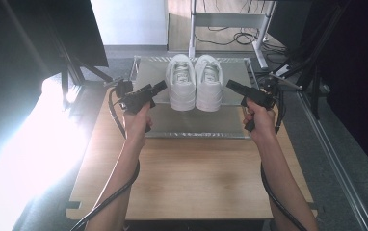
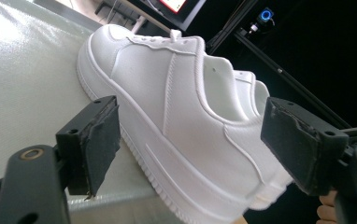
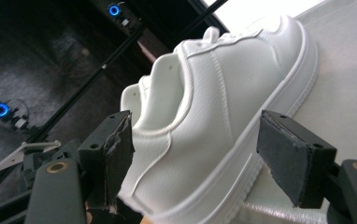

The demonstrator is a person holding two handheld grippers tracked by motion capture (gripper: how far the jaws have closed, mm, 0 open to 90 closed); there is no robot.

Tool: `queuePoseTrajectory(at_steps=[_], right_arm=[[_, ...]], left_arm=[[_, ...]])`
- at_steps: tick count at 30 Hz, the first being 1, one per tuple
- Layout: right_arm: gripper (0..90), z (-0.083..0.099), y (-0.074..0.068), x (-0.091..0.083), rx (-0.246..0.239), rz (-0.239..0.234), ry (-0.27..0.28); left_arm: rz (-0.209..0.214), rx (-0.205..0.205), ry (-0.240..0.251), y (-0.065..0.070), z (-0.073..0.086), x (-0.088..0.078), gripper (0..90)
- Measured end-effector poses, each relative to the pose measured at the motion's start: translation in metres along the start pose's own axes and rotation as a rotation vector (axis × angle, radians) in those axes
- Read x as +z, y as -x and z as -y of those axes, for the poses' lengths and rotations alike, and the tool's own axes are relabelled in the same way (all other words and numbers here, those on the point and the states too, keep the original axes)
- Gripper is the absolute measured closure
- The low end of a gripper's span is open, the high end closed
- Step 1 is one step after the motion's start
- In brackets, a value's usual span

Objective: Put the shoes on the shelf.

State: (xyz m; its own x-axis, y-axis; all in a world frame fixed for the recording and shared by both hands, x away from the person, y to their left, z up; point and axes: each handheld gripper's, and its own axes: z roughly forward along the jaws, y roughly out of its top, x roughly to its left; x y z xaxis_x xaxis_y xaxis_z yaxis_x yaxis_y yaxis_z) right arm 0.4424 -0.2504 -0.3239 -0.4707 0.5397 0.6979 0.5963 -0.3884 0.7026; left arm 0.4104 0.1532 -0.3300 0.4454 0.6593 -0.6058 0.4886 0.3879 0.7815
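Note:
Two white sneakers stand side by side, toes pointing away from me, at the far end of a grey mat. The left shoe has my left gripper just off its outer side, jaws open and pointing at its flank. The right shoe is faced the same way by my right gripper, also open. In both gripper views the pads stand apart from the leather, touching nothing.
The mat lies on the far half of a wooden table. A white metal frame and cables lie on the floor beyond. Black stands flank the mat. Strong glare washes the left side.

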Motion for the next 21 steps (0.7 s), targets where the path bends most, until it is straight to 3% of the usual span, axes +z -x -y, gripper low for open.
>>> queuePoseTrajectory(at_steps=[8, 14, 21], right_arm=[[24.8, 0.019, -0.001, -0.016, -0.013, -0.052, -0.039], [24.2, 0.030, -0.001, -0.024, -0.016, -0.071, -0.057], [24.0, 0.045, 0.003, -0.038, -0.021, -0.092, -0.075]], left_arm=[[0.022, 0.057, -0.008, 0.008, 0.012, -0.020, 15.9], [0.035, 0.058, -0.013, 0.006, 0.028, -0.035, 14.5], [0.029, 0.087, -0.035, 0.003, 0.048, -0.051, 13.9]])
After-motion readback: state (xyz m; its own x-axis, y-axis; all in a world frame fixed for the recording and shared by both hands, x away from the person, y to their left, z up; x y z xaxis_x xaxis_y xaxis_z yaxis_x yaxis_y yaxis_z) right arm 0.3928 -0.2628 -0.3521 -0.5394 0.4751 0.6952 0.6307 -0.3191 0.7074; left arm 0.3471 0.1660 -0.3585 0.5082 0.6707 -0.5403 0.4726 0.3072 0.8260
